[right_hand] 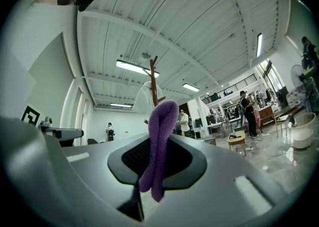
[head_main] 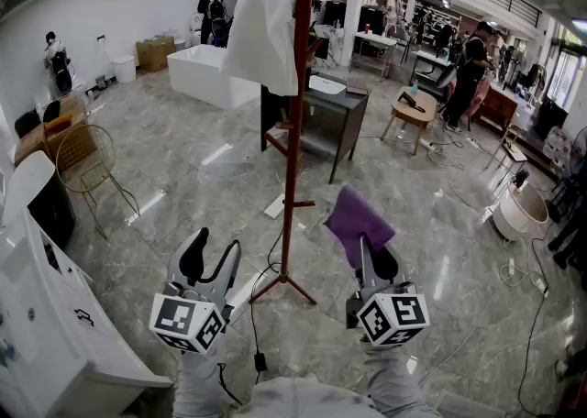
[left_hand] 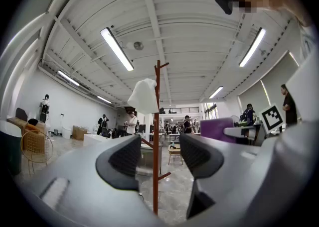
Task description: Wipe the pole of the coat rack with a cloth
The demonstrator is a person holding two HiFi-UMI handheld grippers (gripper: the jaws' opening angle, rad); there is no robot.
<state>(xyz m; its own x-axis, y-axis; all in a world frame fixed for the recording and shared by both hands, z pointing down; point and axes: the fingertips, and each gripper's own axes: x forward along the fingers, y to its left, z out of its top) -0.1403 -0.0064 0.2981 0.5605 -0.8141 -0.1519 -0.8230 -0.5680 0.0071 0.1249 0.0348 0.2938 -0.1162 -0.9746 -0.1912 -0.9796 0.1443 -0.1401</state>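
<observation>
Bright ceiling tube light (left_hand: 116,49), floor glare, fisheye-bent edges.

The red pole (head_main: 293,132) is seen upright; the folded purple cloth (head_main: 356,222) is clamped in the right gripper (head_main: 371,256), apart from it.

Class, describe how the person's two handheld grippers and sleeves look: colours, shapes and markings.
Both the left gripper and the right gripper have light grey moulded bodies with two curved jaws lined with black ribbed pads. Each carries a white cube printed with black square markers. The person's sleeves are light grey.
</observation>
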